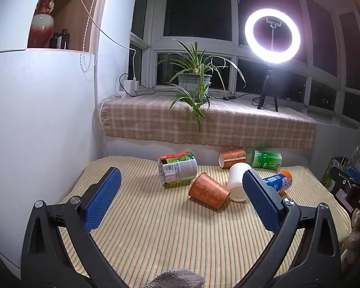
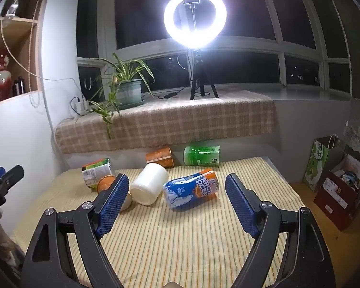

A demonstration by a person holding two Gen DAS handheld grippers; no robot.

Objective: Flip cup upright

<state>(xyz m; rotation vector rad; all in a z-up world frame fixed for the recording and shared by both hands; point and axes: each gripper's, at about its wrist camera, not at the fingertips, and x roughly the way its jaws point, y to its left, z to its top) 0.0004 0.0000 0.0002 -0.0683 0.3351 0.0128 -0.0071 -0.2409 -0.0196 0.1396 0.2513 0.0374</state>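
Observation:
Several cups lie on their sides on the striped mat (image 1: 156, 235). An orange patterned cup (image 1: 208, 193) lies in the middle, a white cup (image 1: 237, 180) beside it, a blue-orange printed cup (image 1: 279, 182) to the right. In the right wrist view the white cup (image 2: 148, 183) and the blue-orange cup (image 2: 192, 190) lie just ahead. My left gripper (image 1: 182, 199) is open and empty, short of the orange cup. My right gripper (image 2: 177, 202) is open and empty, close in front of the blue-orange cup.
A green-white labelled cup (image 1: 177, 169), another orange cup (image 1: 231, 158) and a green cup (image 1: 266, 159) lie toward the mat's back edge. A checked-cloth ledge (image 1: 204, 122) carries a plant (image 1: 195, 76) and ring light (image 1: 272, 36). Bags and boxes (image 2: 336, 182) stand right of the mat.

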